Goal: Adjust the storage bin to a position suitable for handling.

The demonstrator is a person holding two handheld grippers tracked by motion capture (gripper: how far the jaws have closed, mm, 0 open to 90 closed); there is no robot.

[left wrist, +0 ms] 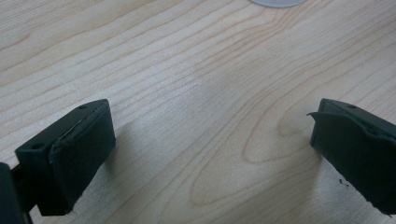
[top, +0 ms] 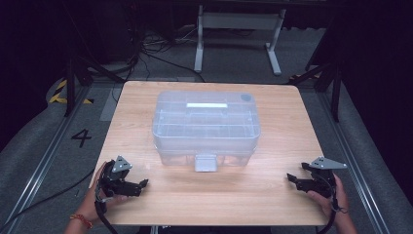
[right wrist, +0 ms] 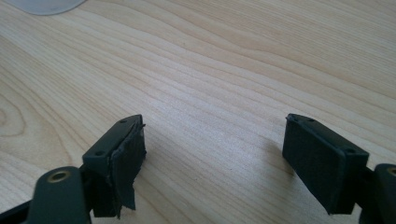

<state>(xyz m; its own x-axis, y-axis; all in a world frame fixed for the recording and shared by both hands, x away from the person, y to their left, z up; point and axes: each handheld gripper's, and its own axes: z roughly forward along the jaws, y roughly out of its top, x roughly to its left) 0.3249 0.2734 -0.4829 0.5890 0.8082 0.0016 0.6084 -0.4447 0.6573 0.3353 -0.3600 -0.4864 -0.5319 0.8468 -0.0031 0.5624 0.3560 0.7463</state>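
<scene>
A clear plastic storage box (top: 206, 127) with a shut lid and a front latch (top: 205, 162) stands in the middle of the wooden table (top: 272, 190). My left gripper (top: 142, 184) rests low over the table's near left corner, held by a hand, jaws wide apart with nothing between them. In the left gripper view the two black pads (left wrist: 79, 154) frame bare wood. My right gripper (top: 291, 178) sits at the near right, also open and holding nothing. Its pads (right wrist: 322, 161) stand wide apart over the wood grain. Both grippers point inward toward the box.
The table's front strip between the two grippers is bare wood. Beyond the table lie grey floor, cables, a white frame leg (top: 198, 44) and black stands at both sides. A "4" (top: 81, 138) is marked on the floor at the left.
</scene>
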